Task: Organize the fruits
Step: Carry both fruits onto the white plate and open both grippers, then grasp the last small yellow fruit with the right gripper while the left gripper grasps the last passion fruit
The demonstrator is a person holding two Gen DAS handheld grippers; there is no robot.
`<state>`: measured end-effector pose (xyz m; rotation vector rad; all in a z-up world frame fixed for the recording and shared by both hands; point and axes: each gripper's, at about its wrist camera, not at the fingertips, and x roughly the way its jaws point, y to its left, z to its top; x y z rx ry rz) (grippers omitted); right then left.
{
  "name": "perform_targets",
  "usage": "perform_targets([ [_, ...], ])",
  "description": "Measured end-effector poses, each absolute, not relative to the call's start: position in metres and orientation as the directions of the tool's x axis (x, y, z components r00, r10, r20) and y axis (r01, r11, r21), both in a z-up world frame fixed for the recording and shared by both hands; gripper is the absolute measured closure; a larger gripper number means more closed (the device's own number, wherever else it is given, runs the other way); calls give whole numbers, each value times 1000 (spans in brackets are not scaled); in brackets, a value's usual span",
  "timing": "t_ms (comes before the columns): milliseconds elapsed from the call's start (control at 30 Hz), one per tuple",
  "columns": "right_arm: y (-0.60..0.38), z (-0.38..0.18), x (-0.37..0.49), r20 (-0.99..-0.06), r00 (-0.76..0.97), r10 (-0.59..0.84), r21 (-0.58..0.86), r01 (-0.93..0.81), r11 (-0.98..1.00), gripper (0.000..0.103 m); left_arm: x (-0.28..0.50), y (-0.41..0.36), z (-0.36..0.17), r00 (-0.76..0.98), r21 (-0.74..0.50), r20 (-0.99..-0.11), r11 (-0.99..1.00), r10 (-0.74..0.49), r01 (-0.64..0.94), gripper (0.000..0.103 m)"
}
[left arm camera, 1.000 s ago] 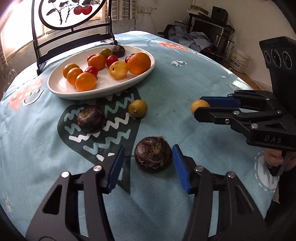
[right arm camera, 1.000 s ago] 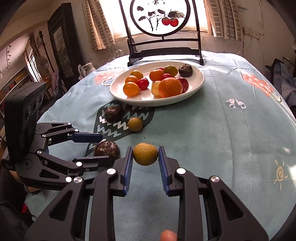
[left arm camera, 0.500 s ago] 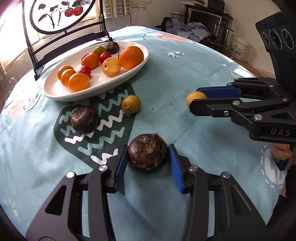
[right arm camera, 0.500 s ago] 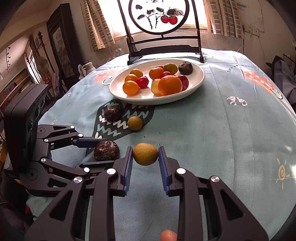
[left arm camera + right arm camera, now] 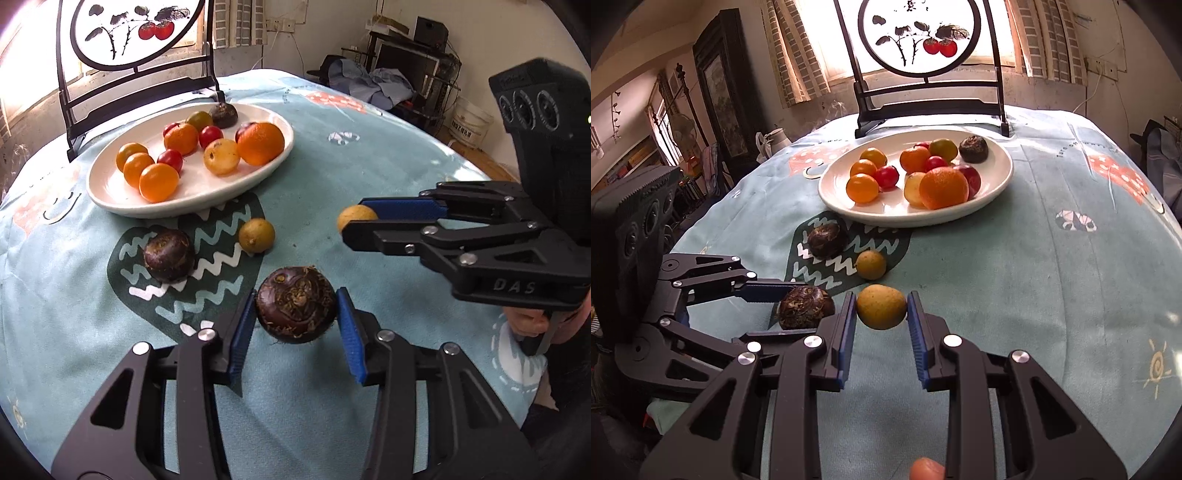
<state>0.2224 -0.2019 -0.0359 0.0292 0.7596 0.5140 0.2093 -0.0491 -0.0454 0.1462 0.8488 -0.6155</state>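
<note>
My left gripper (image 5: pixel 295 314) is shut on a dark brown water chestnut (image 5: pixel 296 305), held just above the cloth; it also shows in the right wrist view (image 5: pixel 805 307). My right gripper (image 5: pixel 881 308) is shut on a small yellow fruit (image 5: pixel 881 306), seen from the left wrist view (image 5: pixel 352 218) too. A white oval plate (image 5: pixel 110 192) holds several orange, red and yellow fruits and one dark chestnut. A second water chestnut (image 5: pixel 168 255) and a small yellow-green fruit (image 5: pixel 256 235) lie on the cloth in front of the plate.
The round table has a light blue patterned cloth (image 5: pixel 1052 295). A black-framed decorative screen (image 5: pixel 923 74) stands behind the plate at the far edge. Furniture and clutter surround the table.
My left gripper closed on the water chestnut and lifted it slightly. My right gripper kept hold of the yellow fruit and barely moved.
</note>
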Motion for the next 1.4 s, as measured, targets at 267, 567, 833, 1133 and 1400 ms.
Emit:
perform_targets([
  [267,-201,0,291,-528,739,418,224,-354,908,75,283,-12,4,619,-228,-660,898,-426,376,59],
  [567,-196,-13,376,-550,738,390,264,-289,920,73,387,-4,-7,646,-174,-710,959,-280,224,59],
  [833,-190,0,360,-536,732,420,248,-339,908,61,367,10,10,707,-151,-674,976,-216,154,13],
  [1133,-159,-17,273,-586,705,400,136,-400,906,45,287,51,-22,725,-159,-679,987,-118,12,2],
  [1400,-137,-51,267,-705,615,354,60,-445,893,47,280,68,-28,716,-150,-695,986,-57,-67,2],
])
